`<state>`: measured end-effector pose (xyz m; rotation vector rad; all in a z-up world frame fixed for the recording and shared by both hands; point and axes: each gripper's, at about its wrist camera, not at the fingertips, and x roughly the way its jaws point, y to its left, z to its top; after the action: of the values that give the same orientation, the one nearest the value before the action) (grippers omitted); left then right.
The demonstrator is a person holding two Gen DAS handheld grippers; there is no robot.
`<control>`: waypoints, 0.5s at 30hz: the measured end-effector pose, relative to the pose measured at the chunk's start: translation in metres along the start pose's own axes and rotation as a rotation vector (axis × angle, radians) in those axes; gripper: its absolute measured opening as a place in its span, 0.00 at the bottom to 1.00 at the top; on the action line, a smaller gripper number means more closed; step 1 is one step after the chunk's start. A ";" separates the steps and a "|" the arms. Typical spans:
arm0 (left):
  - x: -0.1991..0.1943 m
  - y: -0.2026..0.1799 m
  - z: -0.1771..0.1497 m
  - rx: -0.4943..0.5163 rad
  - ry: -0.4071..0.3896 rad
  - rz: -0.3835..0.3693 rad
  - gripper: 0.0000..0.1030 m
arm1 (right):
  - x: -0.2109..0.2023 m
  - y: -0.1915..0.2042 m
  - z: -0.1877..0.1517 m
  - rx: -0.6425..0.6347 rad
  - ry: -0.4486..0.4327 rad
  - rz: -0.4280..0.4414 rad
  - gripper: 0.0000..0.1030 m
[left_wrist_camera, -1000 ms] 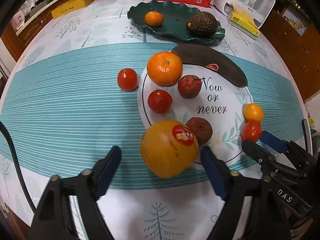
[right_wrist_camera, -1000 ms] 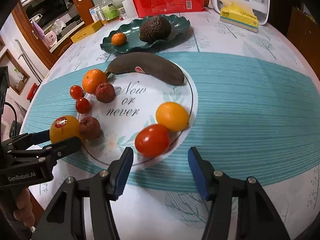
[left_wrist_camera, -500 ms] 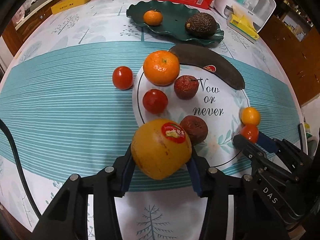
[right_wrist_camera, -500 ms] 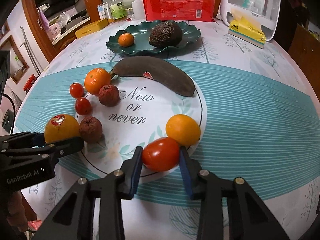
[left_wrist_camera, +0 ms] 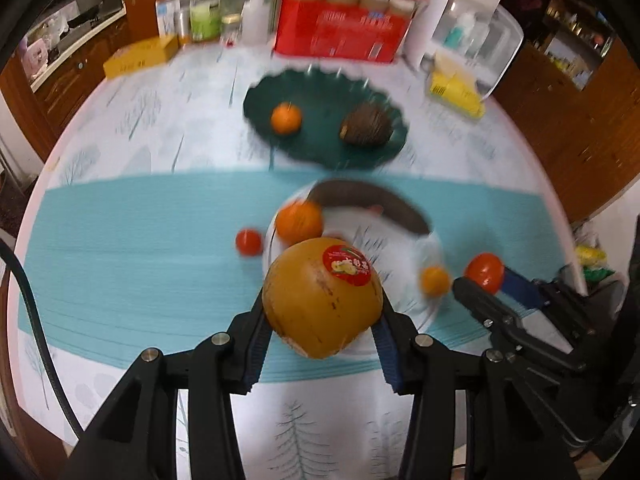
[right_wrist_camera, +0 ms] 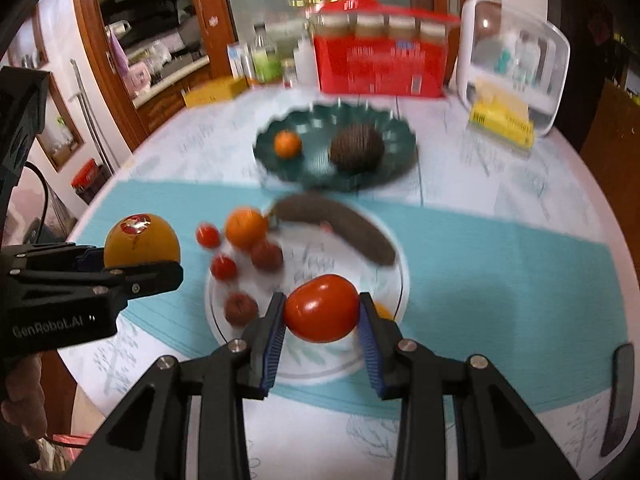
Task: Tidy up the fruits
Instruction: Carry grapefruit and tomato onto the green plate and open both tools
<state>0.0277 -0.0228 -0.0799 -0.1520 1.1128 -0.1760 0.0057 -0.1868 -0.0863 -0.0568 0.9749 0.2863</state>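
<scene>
In the left wrist view, the left hand-held gripper (left_wrist_camera: 322, 334) is clamped on a large yellow-orange fruit with a red sticker (left_wrist_camera: 322, 298), carried clear above the table (left_wrist_camera: 132, 236). The move ahead turns on the dark green scalloped plate (left_wrist_camera: 320, 100), which lies straight out at twelve o'clock from that fruit, beyond the white printed plate (left_wrist_camera: 434, 248); a small orange (left_wrist_camera: 285, 118) and a dark avocado (left_wrist_camera: 366, 130) already sit on it, leaving a gap between them. The blackened banana (left_wrist_camera: 372, 204) lies across that path, long axis running ten to four o'clock. Motion blur smears everything here, and the big fruit hides the middle of the white plate. In the right wrist view, the right hand-held gripper (right_wrist_camera: 322, 326) grips a red tomato (right_wrist_camera: 322, 308), lifted off the table; the green plate lies at twelve o'clock, a shade right of centre, about equally far from both hands, I judge. A yellow fruit (right_wrist_camera: 382, 312) is nearly hidden behind the right finger, and the plate's lettering is unreadable. The left hand-held gripper shows at nine o'clock, side on.
</scene>
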 end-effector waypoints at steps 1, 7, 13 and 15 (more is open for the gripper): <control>-0.009 -0.002 0.008 0.000 -0.011 -0.013 0.44 | -0.006 -0.001 0.007 0.003 -0.012 0.009 0.35; -0.052 -0.021 0.060 0.058 -0.073 -0.025 0.44 | -0.044 -0.012 0.059 -0.014 -0.100 0.028 0.34; -0.097 -0.030 0.130 0.114 -0.145 0.016 0.44 | -0.079 -0.032 0.135 -0.013 -0.198 0.043 0.34; -0.109 -0.032 0.152 0.122 -0.168 0.026 0.44 | -0.089 -0.039 0.162 -0.014 -0.228 0.040 0.34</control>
<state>0.1154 -0.0252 0.0885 -0.0419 0.9333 -0.2036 0.1000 -0.2146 0.0747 -0.0164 0.7482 0.3292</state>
